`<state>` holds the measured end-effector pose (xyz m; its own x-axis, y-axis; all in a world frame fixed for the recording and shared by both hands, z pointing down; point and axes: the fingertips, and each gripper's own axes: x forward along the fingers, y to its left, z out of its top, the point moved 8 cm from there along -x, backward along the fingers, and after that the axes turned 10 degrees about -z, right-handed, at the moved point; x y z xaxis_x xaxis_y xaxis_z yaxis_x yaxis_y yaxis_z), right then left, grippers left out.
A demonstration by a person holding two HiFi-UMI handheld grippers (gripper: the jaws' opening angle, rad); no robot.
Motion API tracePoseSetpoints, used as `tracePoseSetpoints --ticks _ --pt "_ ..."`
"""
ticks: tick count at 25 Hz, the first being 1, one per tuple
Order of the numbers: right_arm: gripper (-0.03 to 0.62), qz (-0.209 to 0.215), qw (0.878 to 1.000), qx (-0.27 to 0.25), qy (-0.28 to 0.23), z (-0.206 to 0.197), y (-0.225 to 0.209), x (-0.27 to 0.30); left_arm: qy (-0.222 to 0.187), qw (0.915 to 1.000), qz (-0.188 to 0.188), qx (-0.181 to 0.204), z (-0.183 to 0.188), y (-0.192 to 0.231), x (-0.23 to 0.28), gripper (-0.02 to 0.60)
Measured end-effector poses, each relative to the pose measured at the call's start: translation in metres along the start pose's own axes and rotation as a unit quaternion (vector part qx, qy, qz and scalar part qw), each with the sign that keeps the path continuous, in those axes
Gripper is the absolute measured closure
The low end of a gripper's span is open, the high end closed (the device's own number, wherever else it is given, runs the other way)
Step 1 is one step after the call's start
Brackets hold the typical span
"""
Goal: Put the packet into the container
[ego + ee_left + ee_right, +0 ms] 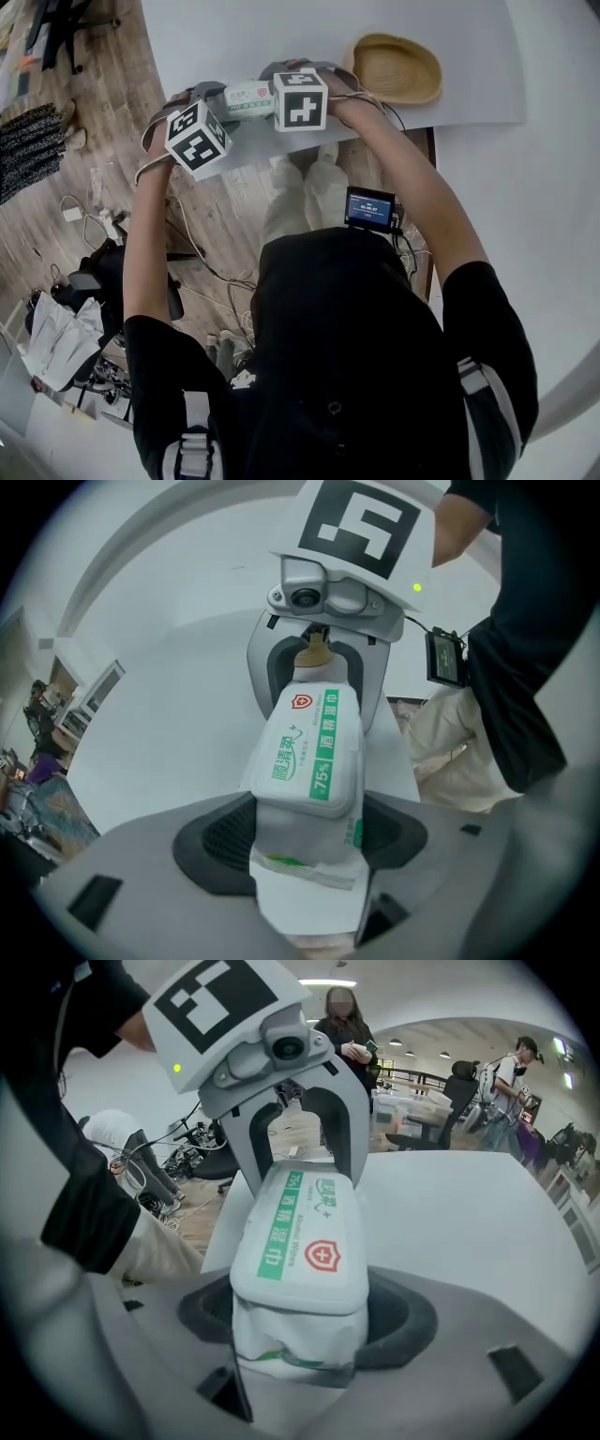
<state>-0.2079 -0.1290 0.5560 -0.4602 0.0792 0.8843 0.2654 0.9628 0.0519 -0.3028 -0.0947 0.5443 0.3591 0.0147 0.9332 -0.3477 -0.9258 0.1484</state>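
Observation:
A white wipes packet (247,99) with a green band and a red shield mark hangs above the near edge of the white table (450,37), gripped at both ends. My left gripper (309,846) is shut on one end, its dark pads (220,841) pressing the packet's (314,752) sides. The right gripper (300,1321) is shut on the opposite end of the packet (300,1246). The two grippers face each other, and each shows in the other's view. The container, a shallow woven basket (396,67), lies on the table to the right of the grippers.
The table's near edge runs just under the grippers, with wooden floor (103,112) and cables below. A small screen (370,208) hangs at the person's chest. Standing people (349,1040) and office chairs (459,1087) fill the room behind the table.

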Motion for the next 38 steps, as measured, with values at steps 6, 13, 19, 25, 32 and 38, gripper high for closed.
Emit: tracePoseSetpoints --ticks 6,13,19,25,32,38 --pt "0.253 -0.028 0.999 -0.016 -0.007 0.015 -0.003 -0.05 -0.012 0.9994 0.03 0.013 0.024 -0.01 -0.043 0.274" --pt "0.253 -0.064 0.998 -0.015 -0.001 -0.008 -0.011 -0.108 -0.02 0.9973 0.056 0.044 0.081 -0.01 -0.065 0.273" --pt "0.253 -0.084 0.996 0.006 0.018 -0.059 -0.012 -0.144 -0.032 0.9955 0.047 0.076 0.142 -0.01 -0.049 0.273" --pt "0.253 -0.098 0.994 0.037 0.038 -0.119 -0.011 -0.174 -0.039 0.9926 0.031 0.11 0.205 -0.008 -0.024 0.273" --pt "0.253 -0.099 0.993 0.043 0.049 -0.178 -0.015 -0.2 -0.042 0.9923 0.02 0.115 0.265 -0.008 0.002 0.273" --pt "0.253 -0.078 0.996 0.014 0.049 -0.198 -0.023 -0.192 -0.032 0.9963 0.016 0.078 0.276 -0.005 0.021 0.273"
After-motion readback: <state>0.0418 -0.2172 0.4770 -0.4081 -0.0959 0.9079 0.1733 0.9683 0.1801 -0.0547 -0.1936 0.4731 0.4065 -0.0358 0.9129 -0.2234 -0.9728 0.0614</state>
